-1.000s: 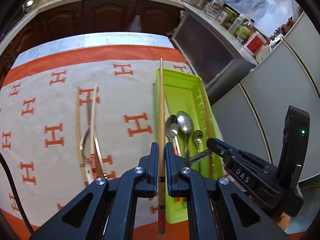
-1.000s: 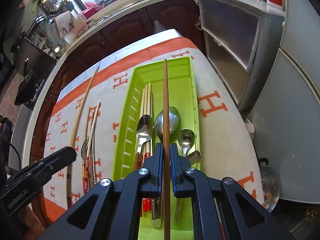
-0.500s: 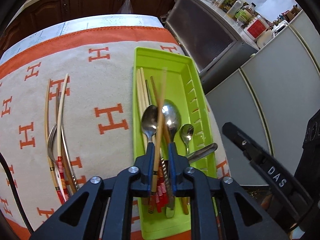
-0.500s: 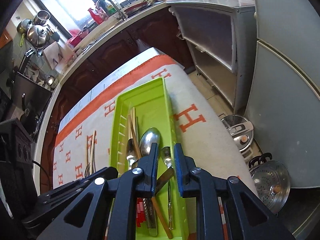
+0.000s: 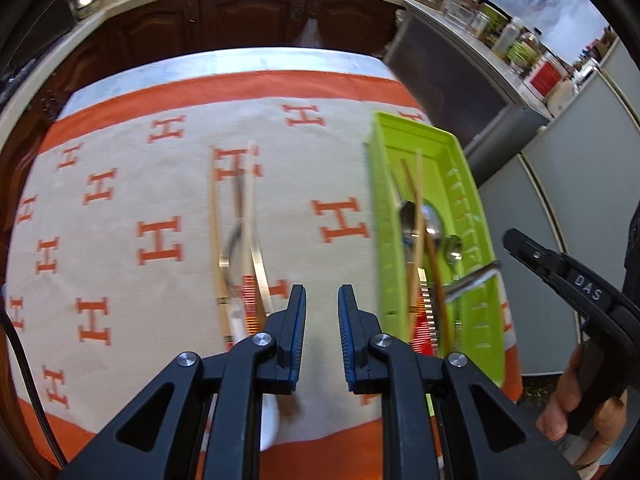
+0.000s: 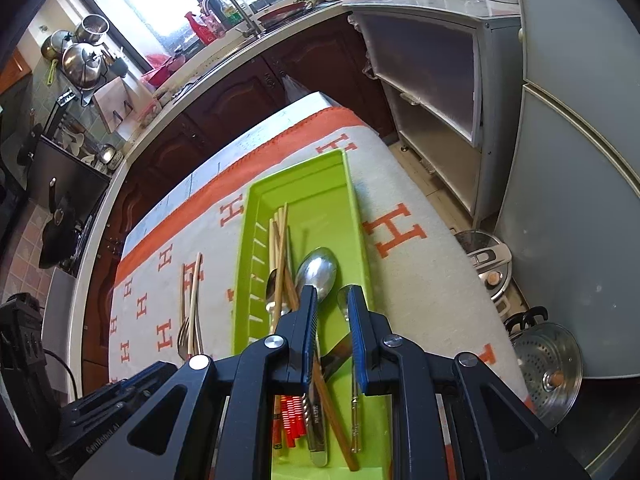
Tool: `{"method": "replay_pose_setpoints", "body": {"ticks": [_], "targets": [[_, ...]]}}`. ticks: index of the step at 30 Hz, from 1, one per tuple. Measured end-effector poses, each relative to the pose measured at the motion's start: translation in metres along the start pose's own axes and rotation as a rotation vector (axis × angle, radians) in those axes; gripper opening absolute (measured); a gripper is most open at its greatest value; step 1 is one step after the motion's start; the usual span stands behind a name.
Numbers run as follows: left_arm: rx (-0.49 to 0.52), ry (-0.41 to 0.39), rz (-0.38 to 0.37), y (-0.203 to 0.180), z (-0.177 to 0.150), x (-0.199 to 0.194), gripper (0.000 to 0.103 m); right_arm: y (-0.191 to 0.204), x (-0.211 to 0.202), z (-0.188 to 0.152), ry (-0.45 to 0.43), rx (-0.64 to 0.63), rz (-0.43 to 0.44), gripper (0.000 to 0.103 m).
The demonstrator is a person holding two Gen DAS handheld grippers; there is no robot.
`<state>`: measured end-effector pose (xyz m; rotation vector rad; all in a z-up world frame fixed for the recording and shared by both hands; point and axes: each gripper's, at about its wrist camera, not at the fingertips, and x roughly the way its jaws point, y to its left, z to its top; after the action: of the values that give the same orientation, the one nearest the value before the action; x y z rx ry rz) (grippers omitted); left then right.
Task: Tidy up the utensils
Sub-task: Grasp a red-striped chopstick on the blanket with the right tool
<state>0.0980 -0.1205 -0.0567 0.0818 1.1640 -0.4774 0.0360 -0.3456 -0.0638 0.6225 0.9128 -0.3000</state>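
Left gripper [image 5: 322, 312] is released and holds nothing, hovering over bare blanket [image 5: 132, 184] just left of the green tray [image 5: 478, 216]. Right gripper [image 6: 331, 306] is likewise released and empty, above the tray's near half. Open cloth lies between the tray and the loose utensils on its left: chopsticks [image 5: 214, 216] and a fork [image 5: 232, 240], blurred and partly hidden behind the left fingers. The tray's near end is cut off by the right gripper body. Inside the tray lie spoons [image 6: 318, 272], chopsticks [image 6: 280, 236] and red-banded handles [image 6: 290, 416], overlapping. The tray sits near the table's right edge, with a pot lid [image 6: 548, 368] on the floor beyond. Legible: "DAS" on the right gripper seen from the left view, "GenRobot.AI" on the left gripper [image 6: 100, 412], repeated orange "H" on the blanket.
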Motion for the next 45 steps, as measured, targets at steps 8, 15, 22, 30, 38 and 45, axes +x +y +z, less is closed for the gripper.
{"method": "replay_pose_setpoints", "body": {"ticks": [8,15,22,30,38,45], "targets": [[-0.108,-0.058,0.115,0.069,-0.011,-0.019,0.013,0.036,0.000,-0.011,0.030,-0.079,0.025,0.016],[-0.167,-0.052,0.136,0.106,-0.021,-0.020,0.013,0.075,0.008,-0.022,0.081,-0.157,0.060,0.016],[-0.167,-0.040,0.138,0.117,-0.032,-0.011,0.013,0.123,0.030,-0.043,0.187,-0.238,0.122,0.016],[-0.178,-0.021,0.108,0.132,-0.039,0.000,0.013,0.163,0.083,-0.050,0.313,-0.236,0.150,0.016],[-0.203,-0.013,0.086,0.149,-0.040,0.008,0.013,0.189,0.137,-0.051,0.380,-0.244,0.110,0.016],[-0.215,-0.001,0.067,0.158,-0.041,0.015,0.013,0.205,0.160,-0.056,0.374,-0.289,0.052,0.016]]}}
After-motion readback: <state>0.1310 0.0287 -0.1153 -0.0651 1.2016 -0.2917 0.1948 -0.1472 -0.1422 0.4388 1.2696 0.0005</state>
